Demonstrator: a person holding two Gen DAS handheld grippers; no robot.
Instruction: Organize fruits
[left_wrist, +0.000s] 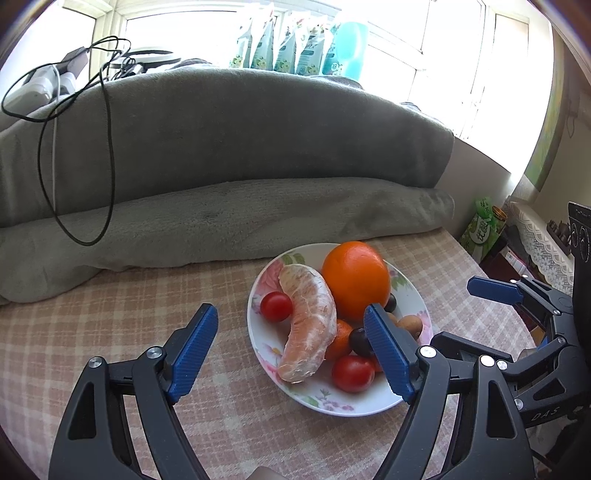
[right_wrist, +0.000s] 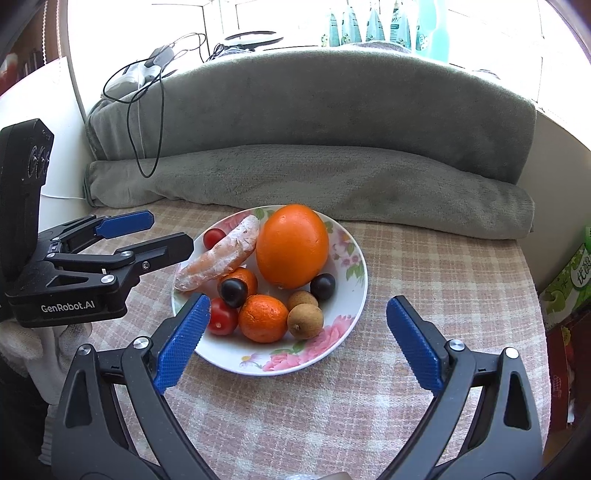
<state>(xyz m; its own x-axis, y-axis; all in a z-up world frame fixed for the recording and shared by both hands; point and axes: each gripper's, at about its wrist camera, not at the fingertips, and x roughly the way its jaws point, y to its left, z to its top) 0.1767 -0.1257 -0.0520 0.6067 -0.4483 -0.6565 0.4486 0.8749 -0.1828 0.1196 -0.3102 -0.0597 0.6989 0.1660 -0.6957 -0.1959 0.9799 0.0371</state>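
Note:
A white floral plate (left_wrist: 413, 295) (right_wrist: 347, 317) sits on the checked cloth and holds fruit: a big orange (left_wrist: 356, 280) (right_wrist: 292, 245), a peeled pomelo segment (left_wrist: 308, 328) (right_wrist: 219, 258), cherry tomatoes (left_wrist: 276, 306) (right_wrist: 221, 320), small mandarins (right_wrist: 263, 323), dark grapes (right_wrist: 233, 292) and brown longans (right_wrist: 305, 320). My left gripper (left_wrist: 291, 354) is open and empty, just in front of the plate's left side. My right gripper (right_wrist: 297, 343) is open and empty over the plate's near edge. Each gripper shows in the other's view, the right (left_wrist: 491, 295) and the left (right_wrist: 155, 234).
A folded grey blanket (left_wrist: 221, 206) (right_wrist: 314, 177) lies behind the plate. A black cable (left_wrist: 107, 155) hangs over it. A green carton (left_wrist: 480, 229) (right_wrist: 569, 280) stands past the table's right edge. Bottles line the bright window sill (left_wrist: 295, 48).

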